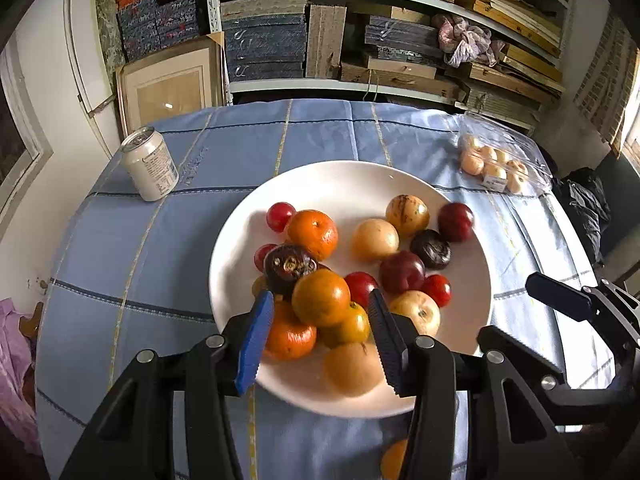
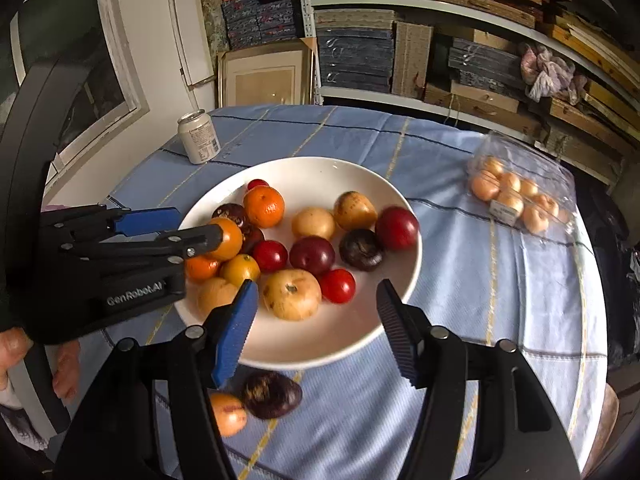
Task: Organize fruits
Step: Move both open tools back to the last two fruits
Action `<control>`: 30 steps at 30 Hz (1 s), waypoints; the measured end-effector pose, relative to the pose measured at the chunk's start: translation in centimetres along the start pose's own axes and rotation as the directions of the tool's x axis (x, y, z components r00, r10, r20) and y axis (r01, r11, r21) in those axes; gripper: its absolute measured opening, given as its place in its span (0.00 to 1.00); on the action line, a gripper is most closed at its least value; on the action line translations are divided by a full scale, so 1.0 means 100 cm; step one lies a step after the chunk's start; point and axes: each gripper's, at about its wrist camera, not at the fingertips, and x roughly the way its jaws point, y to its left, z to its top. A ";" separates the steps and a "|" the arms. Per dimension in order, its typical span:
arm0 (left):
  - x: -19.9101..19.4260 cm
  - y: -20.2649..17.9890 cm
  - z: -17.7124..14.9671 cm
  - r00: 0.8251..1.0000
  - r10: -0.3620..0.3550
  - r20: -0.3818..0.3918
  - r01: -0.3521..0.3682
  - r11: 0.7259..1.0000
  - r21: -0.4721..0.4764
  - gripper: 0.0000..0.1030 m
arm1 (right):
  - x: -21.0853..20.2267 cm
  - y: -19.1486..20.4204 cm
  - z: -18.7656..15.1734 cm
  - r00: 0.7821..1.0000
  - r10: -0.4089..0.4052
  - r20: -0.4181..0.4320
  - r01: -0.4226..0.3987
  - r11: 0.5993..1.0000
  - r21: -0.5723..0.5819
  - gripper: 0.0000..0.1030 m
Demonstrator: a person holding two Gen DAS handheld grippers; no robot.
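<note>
A white plate on the blue checked tablecloth holds several fruits: oranges, red and dark plums, yellow apples, small red tomatoes. My left gripper hangs open over the pile at the plate's near left. An orange sits between its fingers with a gap on each side. My right gripper is open above the plate's near rim, with a yellow apple and a red tomato below the gap. A dark purple fruit and a yellow-orange fruit lie on the cloth just off the plate.
A drink can stands at the far left of the table. A clear plastic box of small pale fruits lies at the far right. Crowded shelves rise behind the table. A person's fingers show at the left edge.
</note>
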 end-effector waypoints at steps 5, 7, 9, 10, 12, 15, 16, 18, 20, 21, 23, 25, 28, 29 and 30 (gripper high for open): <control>-0.012 -0.004 -0.018 1.000 -0.020 -0.013 0.020 1.000 -0.001 0.53 | -0.017 -0.010 -0.025 1.000 0.000 -0.018 0.000 1.000 0.028 0.59; -0.015 -0.007 -0.036 0.998 -0.058 -0.037 0.059 0.998 0.004 0.53 | -0.019 -0.012 -0.038 0.999 0.002 -0.037 -0.001 1.000 0.025 0.59; -0.015 -0.013 -0.056 0.994 -0.086 -0.064 0.087 0.996 0.020 0.53 | -0.018 -0.013 -0.053 0.998 0.000 -0.066 0.001 1.000 0.024 0.59; -0.014 -0.017 -0.070 0.991 -0.107 -0.084 0.110 0.994 0.030 0.53 | -0.016 -0.015 -0.063 0.996 0.003 -0.087 0.000 0.999 0.032 0.59; -0.011 -0.025 -0.088 0.985 -0.130 -0.114 0.136 0.990 0.046 0.53 | -0.016 -0.018 -0.075 0.994 0.008 -0.106 -0.003 0.999 0.052 0.59; -0.007 -0.035 -0.108 0.977 -0.156 -0.148 0.167 0.984 0.060 0.53 | -0.016 -0.025 -0.089 0.992 0.018 -0.128 -0.006 0.996 0.092 0.59; -0.003 -0.038 -0.113 0.972 -0.166 -0.165 0.177 0.983 0.055 0.53 | -0.016 -0.027 -0.091 0.991 0.020 -0.131 -0.007 0.995 0.099 0.59; 0.004 -0.039 -0.115 0.969 -0.172 -0.180 0.183 0.982 0.045 0.53 | -0.017 -0.030 -0.094 0.991 0.019 -0.135 -0.004 0.994 0.107 0.59; 0.012 -0.038 -0.117 0.965 -0.181 -0.192 0.189 0.982 0.026 0.53 | -0.018 -0.031 -0.094 0.991 0.020 -0.133 -0.005 0.994 0.109 0.59; 0.014 -0.038 -0.118 0.964 -0.180 -0.196 0.187 0.982 0.020 0.53 | -0.019 -0.031 -0.094 0.991 0.019 -0.131 -0.005 0.994 0.107 0.59; 0.019 -0.037 -0.118 0.962 -0.188 -0.200 0.193 0.981 0.005 0.52 | -0.020 -0.031 -0.095 0.991 0.023 -0.132 -0.008 0.994 0.109 0.59; 0.019 -0.037 -0.119 0.962 -0.190 -0.194 0.196 0.980 0.013 0.51 | -0.019 -0.032 -0.095 0.991 0.025 -0.134 -0.010 0.994 0.112 0.59; 0.018 -0.037 -0.120 0.960 -0.205 -0.193 0.213 0.977 0.020 0.42 | -0.015 -0.032 -0.094 0.989 0.035 -0.142 -0.018 0.992 0.121 0.59; 0.018 -0.037 -0.119 0.957 -0.216 -0.194 0.224 0.974 0.020 0.37 | -0.014 -0.031 -0.094 0.989 0.041 -0.144 -0.023 0.992 0.123 0.59; 0.019 -0.038 -0.117 0.956 -0.217 -0.195 0.226 0.974 0.023 0.37 | -0.012 -0.030 -0.093 0.988 0.044 -0.146 -0.026 0.992 0.122 0.59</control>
